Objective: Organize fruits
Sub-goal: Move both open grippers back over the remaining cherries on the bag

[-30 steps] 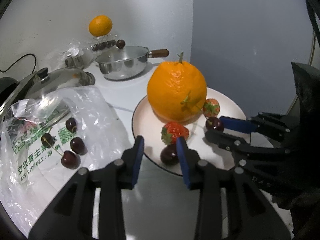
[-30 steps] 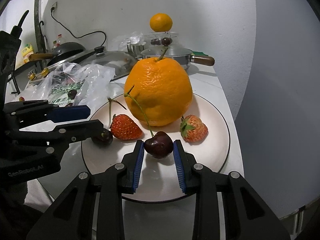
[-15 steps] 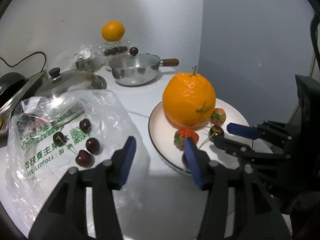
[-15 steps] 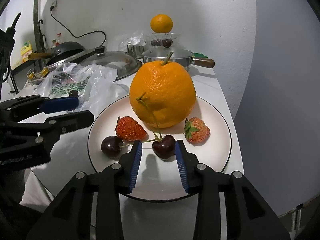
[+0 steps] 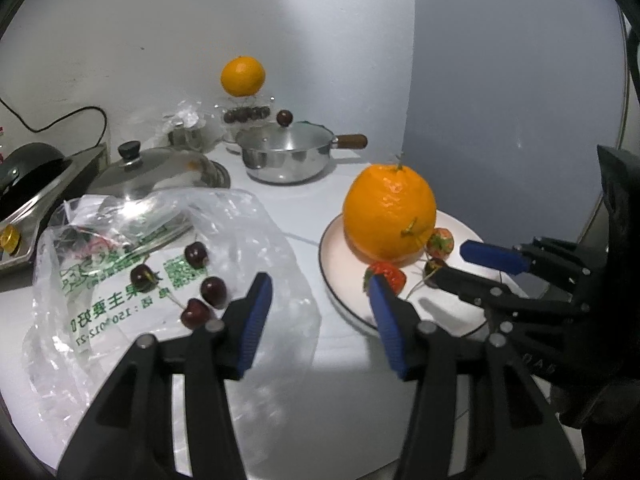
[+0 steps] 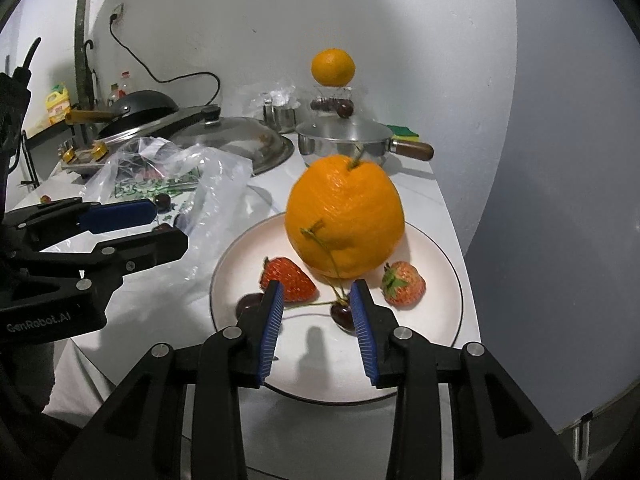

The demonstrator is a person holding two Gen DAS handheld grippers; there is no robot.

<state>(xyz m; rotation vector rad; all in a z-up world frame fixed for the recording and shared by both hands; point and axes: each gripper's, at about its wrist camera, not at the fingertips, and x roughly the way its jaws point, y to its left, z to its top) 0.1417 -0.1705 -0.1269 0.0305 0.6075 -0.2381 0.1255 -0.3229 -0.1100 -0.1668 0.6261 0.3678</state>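
1. We record the left gripper (image 5: 316,312): its fingers (image 5: 256,316) stand apart with nothing between them but bare bench (image 5: 320,400); the jaws have just been opening.
2. We record the right gripper (image 6: 318,312): its fingers (image 6: 362,320) stand a little apart and have just been opening. 1 cherry (image 6: 343,316) lies by the inner face of the right finger; we cannot tell whether they touch. Nothing is clamped.
3. Plate (image 6: 436,332): white, dark-rimmed, under and ahead of the right fingers, beside the left gripper's right finger.
4. Large orange (image 6: 344,216): on the plate, straight ahead of the right fingers.
5. 2 strawberries: 1 red strawberry (image 6: 286,280) just ahead of the right gripper's left finger, 1 paler strawberry (image 6: 404,285) beyond its right finger.
6. Second cherry (image 6: 249,304): on the plate, just outside the right gripper's left finger.
7. Clear plastic bag (image 5: 120,288): flat on the bench, ahead of the left gripper's left finger, with 4 loose cherries (image 5: 213,291) on it.
8. Steel pan (image 5: 288,156) and small orange (image 5: 243,76): far ahead of both grippers, by the wall.
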